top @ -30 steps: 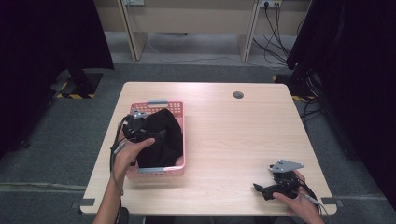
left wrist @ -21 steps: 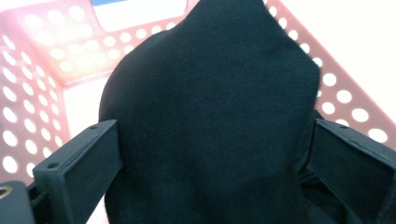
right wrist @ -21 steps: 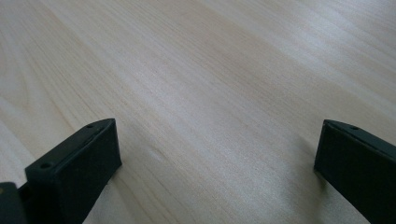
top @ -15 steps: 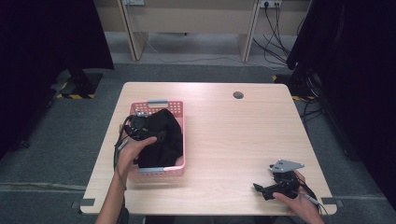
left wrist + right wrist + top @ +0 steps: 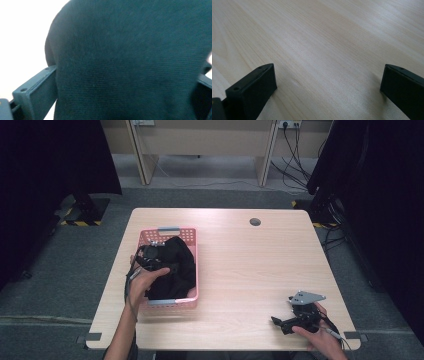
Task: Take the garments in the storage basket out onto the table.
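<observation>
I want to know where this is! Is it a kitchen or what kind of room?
Not a kitchen. It looks like a lab or recording room: a plain wooden table on grey carpet, black curtains at both sides, and cables plugged in along the back wall.

Basket [image 5: 191,254] is set on table [image 5: 250,265] at approx. 9 o'clock from table centre. Cloth [image 5: 175,267] is held within basket, w/ left gripper [image 5: 159,261] placed over its 9 o'clock side. Right gripper [image 5: 292,322] is rested on table at approx. 5 o'clock, well apart from basket. Round cap [image 5: 255,222] is seated at 12 o'clock.
</observation>
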### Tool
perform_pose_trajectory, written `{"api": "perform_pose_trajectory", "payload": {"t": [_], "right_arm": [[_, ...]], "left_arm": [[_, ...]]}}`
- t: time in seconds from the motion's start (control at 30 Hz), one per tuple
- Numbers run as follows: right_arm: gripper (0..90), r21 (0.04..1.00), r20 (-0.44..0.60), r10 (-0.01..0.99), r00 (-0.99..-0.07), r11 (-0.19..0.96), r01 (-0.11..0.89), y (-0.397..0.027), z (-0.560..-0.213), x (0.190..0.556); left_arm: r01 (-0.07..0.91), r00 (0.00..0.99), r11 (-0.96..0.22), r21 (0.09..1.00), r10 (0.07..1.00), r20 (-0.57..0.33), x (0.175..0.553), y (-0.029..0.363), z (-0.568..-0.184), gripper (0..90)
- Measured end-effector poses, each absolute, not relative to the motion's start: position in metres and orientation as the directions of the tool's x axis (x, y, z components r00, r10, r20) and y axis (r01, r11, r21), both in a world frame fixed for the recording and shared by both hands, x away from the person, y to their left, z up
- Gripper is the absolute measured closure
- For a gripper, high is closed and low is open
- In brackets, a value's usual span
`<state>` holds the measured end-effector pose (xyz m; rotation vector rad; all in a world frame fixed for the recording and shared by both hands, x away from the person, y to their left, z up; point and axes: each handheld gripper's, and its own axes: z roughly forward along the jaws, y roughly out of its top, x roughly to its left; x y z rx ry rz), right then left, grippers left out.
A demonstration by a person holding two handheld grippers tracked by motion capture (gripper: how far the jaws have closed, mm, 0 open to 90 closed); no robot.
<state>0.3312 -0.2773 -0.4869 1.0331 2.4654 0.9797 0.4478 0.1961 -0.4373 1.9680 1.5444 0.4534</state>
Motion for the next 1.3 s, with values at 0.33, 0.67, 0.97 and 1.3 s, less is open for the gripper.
{"api": "perform_pose_trajectory", "payload": {"t": [0.33, 0.67, 0.97, 1.3], "right_arm": [[0.5, 0.688, -0.007, 0.715, -0.7, 0.511, 0.515, -0.277, -0.487, 0.331], [0.5, 0.688, -0.007, 0.715, -0.699, 0.511, 0.515, -0.277, -0.487, 0.331], [0.5, 0.688, -0.007, 0.715, -0.699, 0.511, 0.515, -0.277, -0.487, 0.331], [0.5, 0.688, -0.007, 0.714, -0.7, 0.511, 0.515, -0.277, -0.487, 0.331]], "left_arm": [[0.816, 0.272, -0.135, 0.563, 0.948, -0.166, 0.454, 0.192, -0.456, 0.0], [0.767, 0.309, -0.203, 0.609, 0.949, -0.072, 0.447, 0.184, -0.457, 20.7], [0.717, 0.328, -0.208, 0.665, 0.943, -0.058, 0.438, 0.185, -0.448, 39.6], [0.657, 0.345, -0.2, 0.727, 0.937, -0.055, 0.427, 0.187, -0.42, 42.4]]}}
